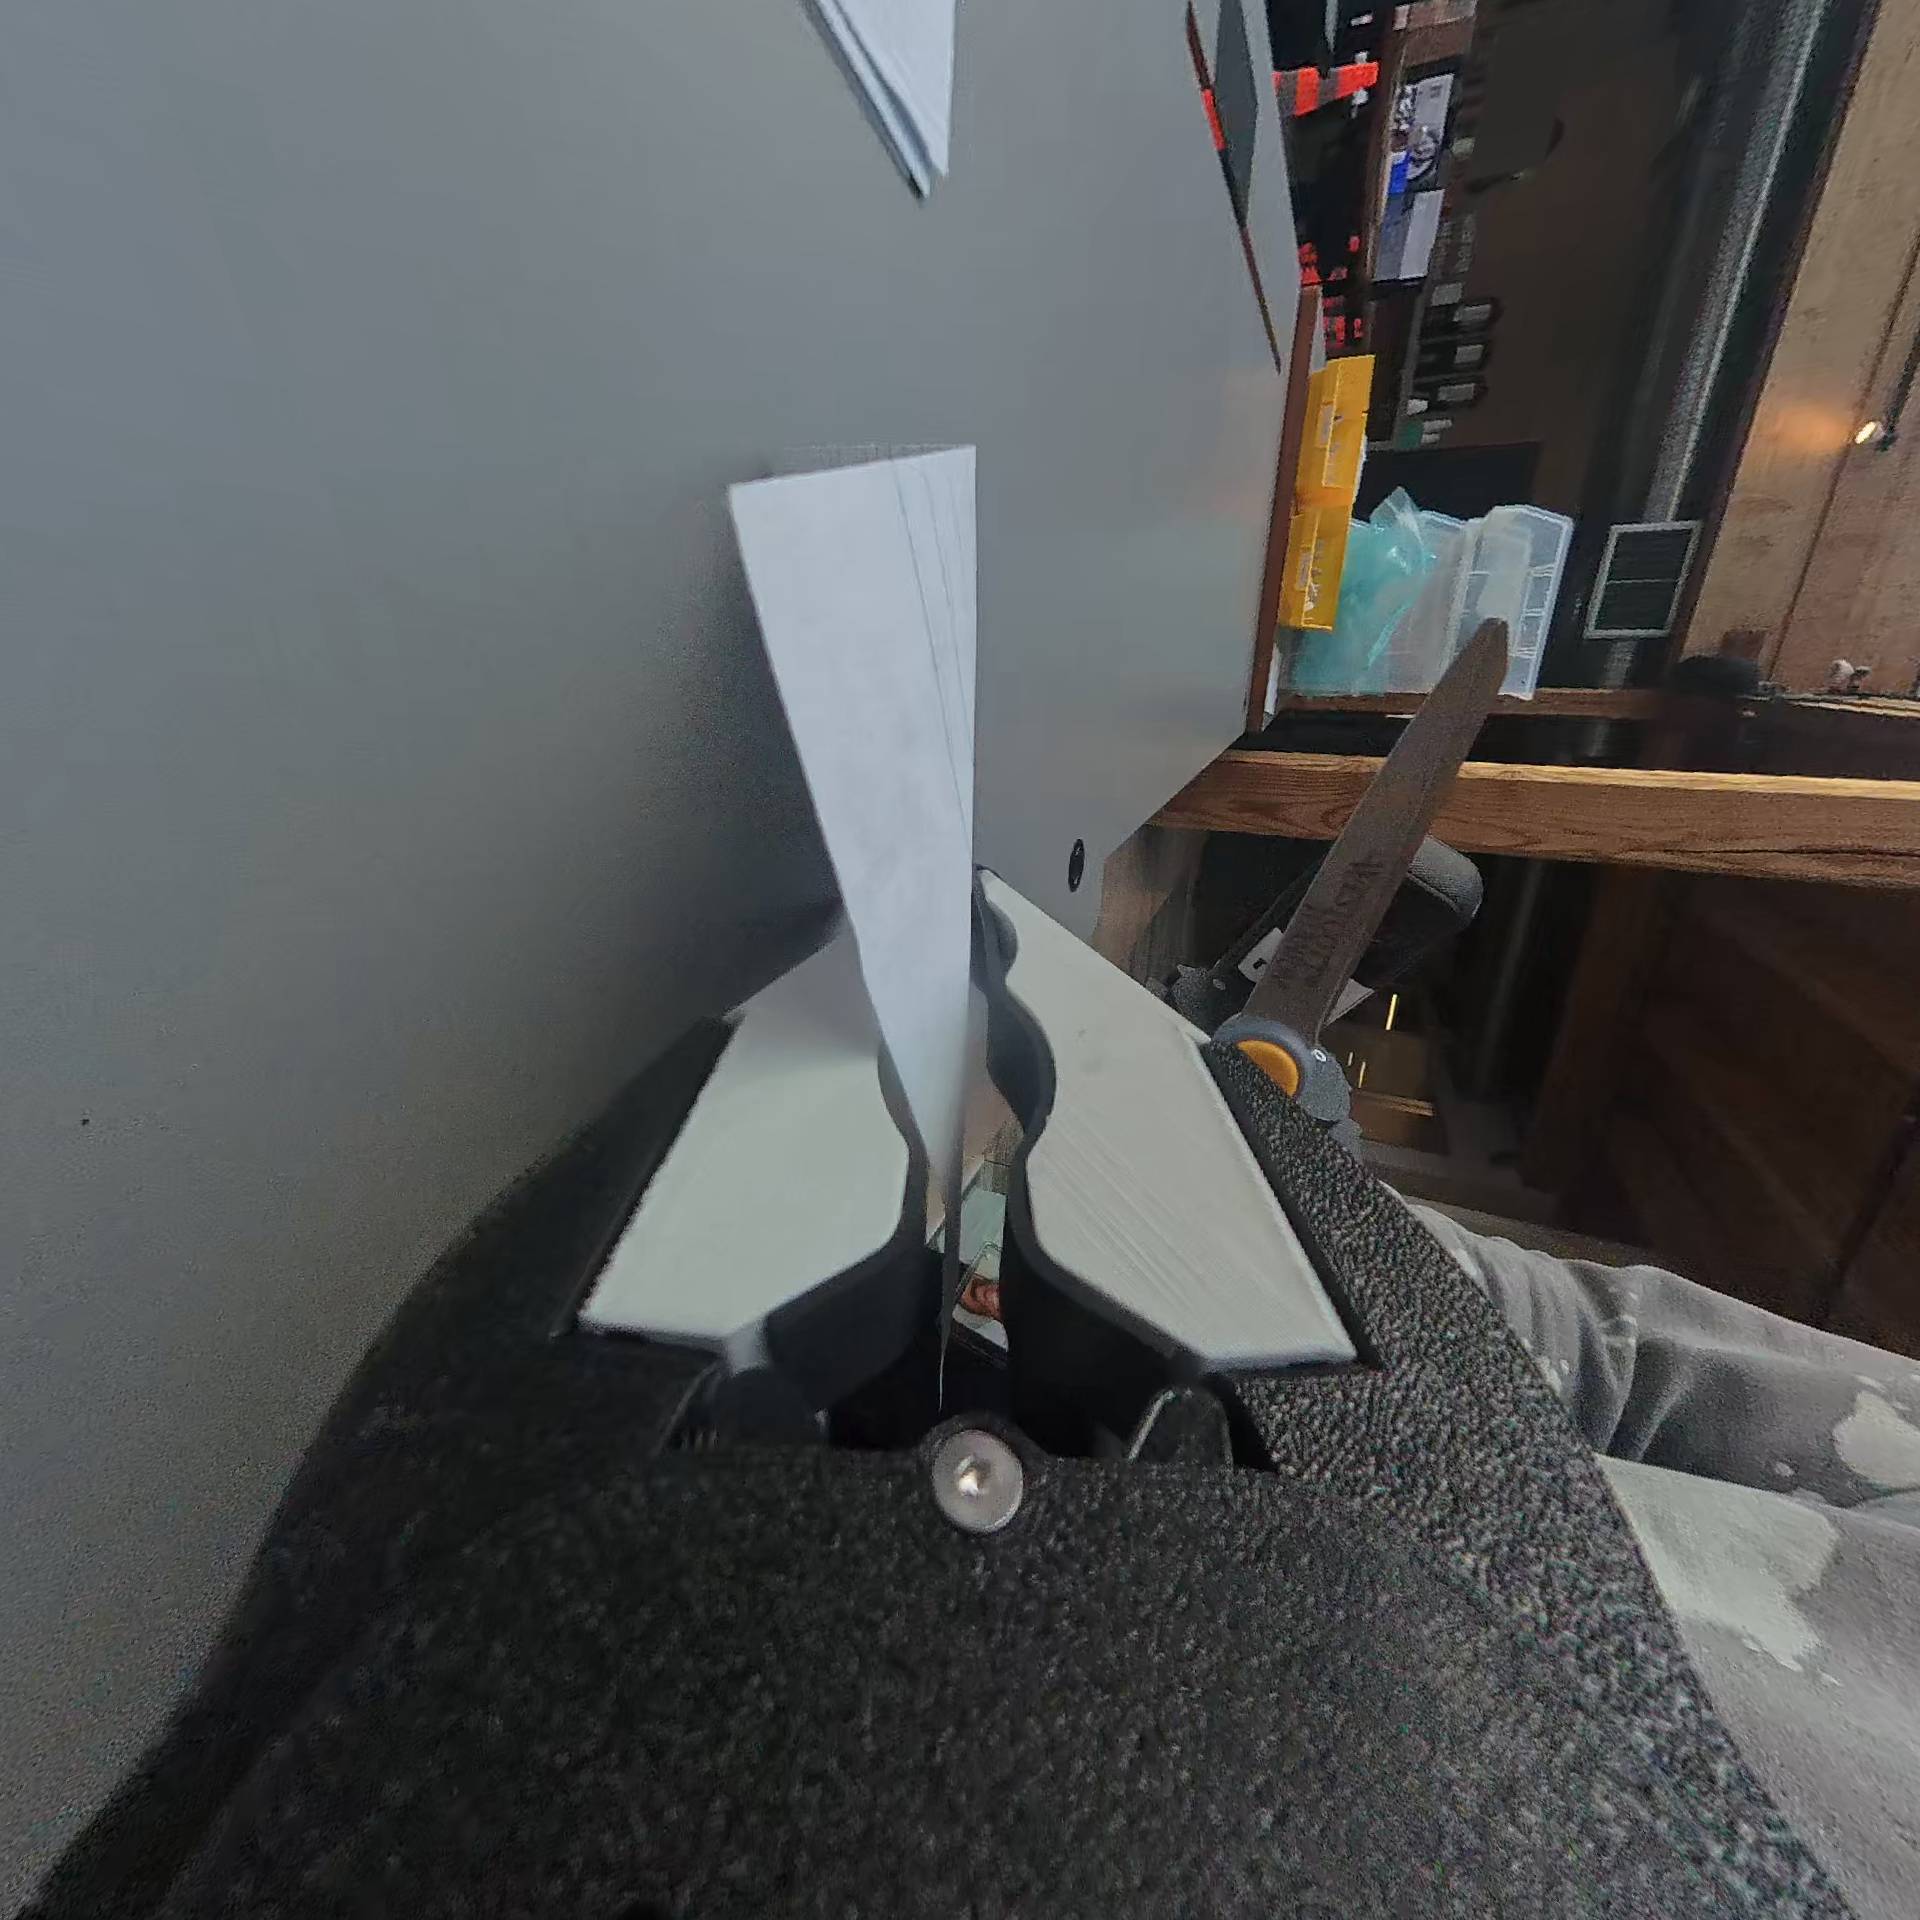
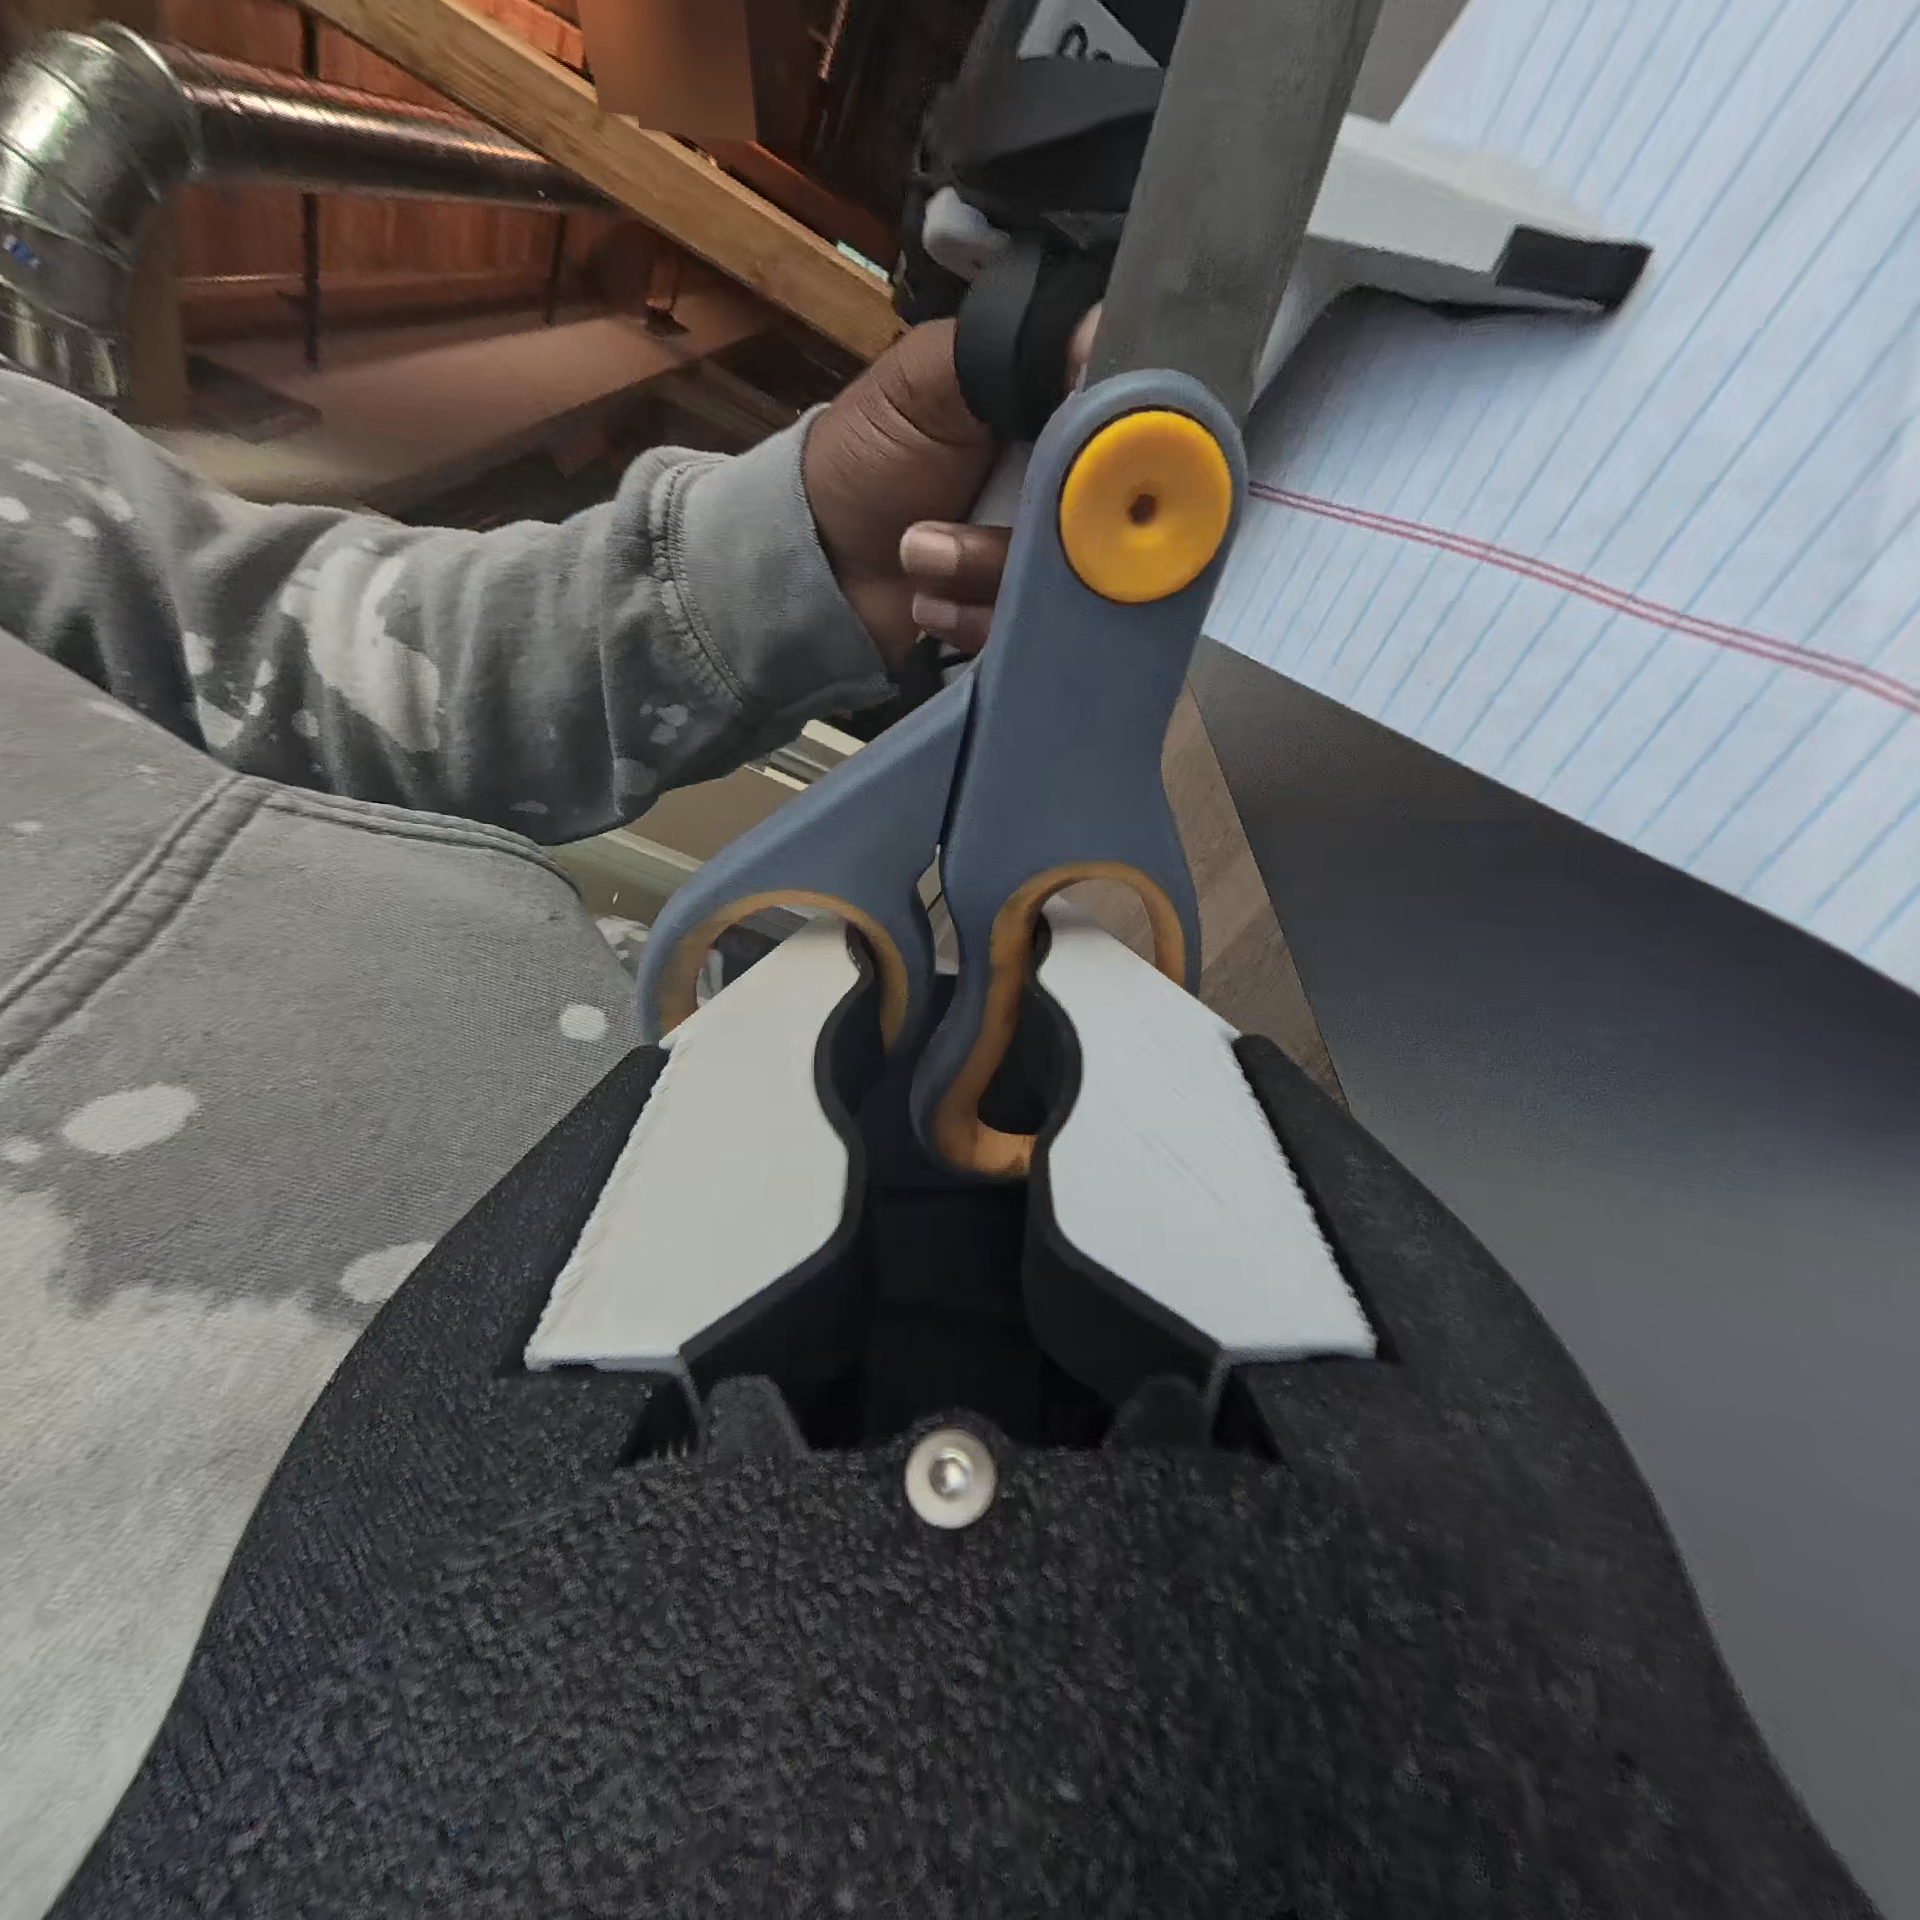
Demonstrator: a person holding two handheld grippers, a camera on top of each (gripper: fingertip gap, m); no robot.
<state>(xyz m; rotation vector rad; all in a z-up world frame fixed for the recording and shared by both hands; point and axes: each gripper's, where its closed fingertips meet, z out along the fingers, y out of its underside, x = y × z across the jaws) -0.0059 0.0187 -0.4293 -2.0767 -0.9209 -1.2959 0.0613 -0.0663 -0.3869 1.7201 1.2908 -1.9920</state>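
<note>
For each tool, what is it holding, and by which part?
The left tool pinches a sheet of lined paper at its lower edge. The right tool holds scissors by the handle loops, one finger through each loop.

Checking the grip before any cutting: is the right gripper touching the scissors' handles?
Touching. The right wrist view shows the right gripper with its fingers threaded through the scissors handle loops, pressing the orange linings.

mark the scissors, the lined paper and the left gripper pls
scissors [image 2: 1081,665]: right wrist view, grey handle below the pivot.
lined paper [image 1: 883,727]: left wrist view, sheet face.
left gripper [image 1: 961,1039]: left wrist view, between fingertips.
</note>
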